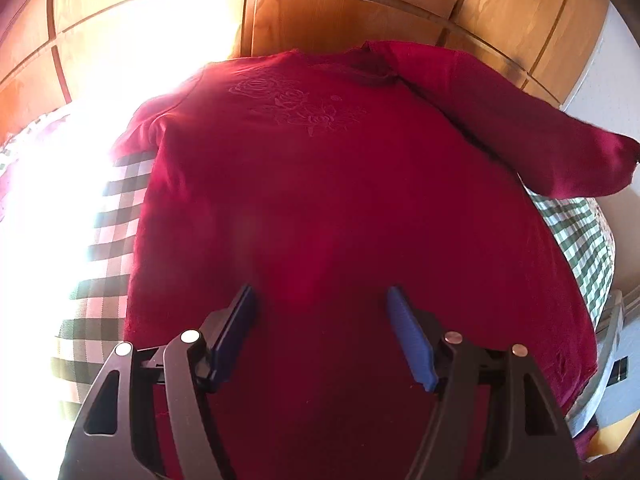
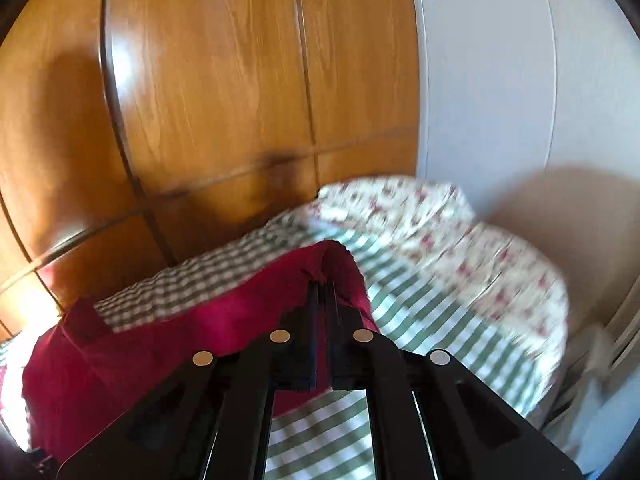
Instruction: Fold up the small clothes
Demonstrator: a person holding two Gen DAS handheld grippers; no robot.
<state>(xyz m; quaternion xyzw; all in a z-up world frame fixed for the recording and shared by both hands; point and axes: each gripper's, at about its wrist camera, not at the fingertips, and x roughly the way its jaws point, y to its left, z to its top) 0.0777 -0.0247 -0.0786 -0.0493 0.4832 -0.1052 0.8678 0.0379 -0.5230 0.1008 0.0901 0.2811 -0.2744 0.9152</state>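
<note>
A bed with a green-and-white checked cover fills the foreground of both views, pushed against a wall of glossy wooden wardrobe doors, with hard sunlight washing out its left side. Nearest the left camera, the left gripper hangs with its blue-padded jaws spread wide and nothing between them, poised over the lower body of a dark red sweater that lies face up on the bed, hem towards the camera and collar towards the wardrobe; an embossed rose pattern shows on the chest. It seems to wait there so it can pin or take the hem once the sleeve is dealt with. On the other side, the right gripper is clenched on the cuff end of the sweater's sleeve, the red cloth draped over its jaws and lifted off the cover, probably to carry that sleeve inwards across the body as a first fold. The opposite sleeve is only partly visible in the glare. Beyond the raised cuff lies a floral pillow at the far end of the bed, clear of the fold path, and past it a white wall. The right view is blurred, so the grip's depth on the cuff is uncertain
</note>
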